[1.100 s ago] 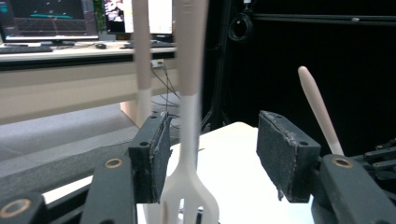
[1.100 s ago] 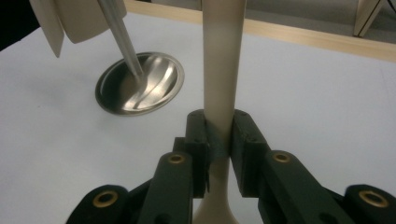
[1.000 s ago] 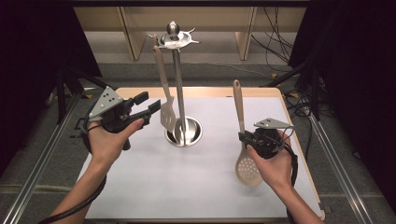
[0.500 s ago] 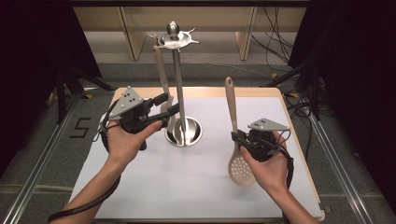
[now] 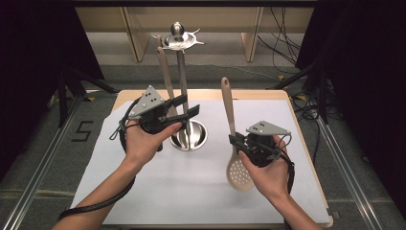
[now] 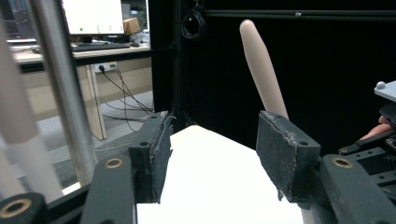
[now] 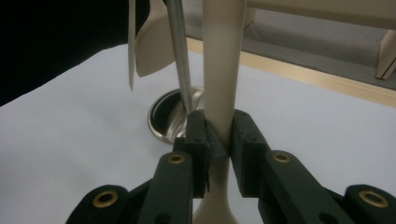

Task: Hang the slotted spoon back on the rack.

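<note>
Two hand-held grippers are working over a desk point(image 5: 306, 158) covered by a white sheet, its pale wooden edge showing along the top and right of the high view. Around it, grey carpeted floor, metal rails and black curtains are filling the frame edges, with cables trailing at upper right.

At centre, a steel utensil stand point(image 5: 182, 86) is rising from its round base, and a beige spatula point(image 5: 165, 76) is hanging from its top ring. The left gripper point(image 5: 184, 106) is hovering at the pole, its fingers point(image 6: 152, 158) spread apart and holding nothing.

At lower right of centre, the right gripper point(image 5: 235, 141) is clenching the handle of a beige slotted spoon point(image 5: 239, 172), its fingers point(image 7: 196, 140) pressing both sides. The spoon's perforated bowl is hanging low over the sheet while the handle is pointing up toward the frame's top.
</note>
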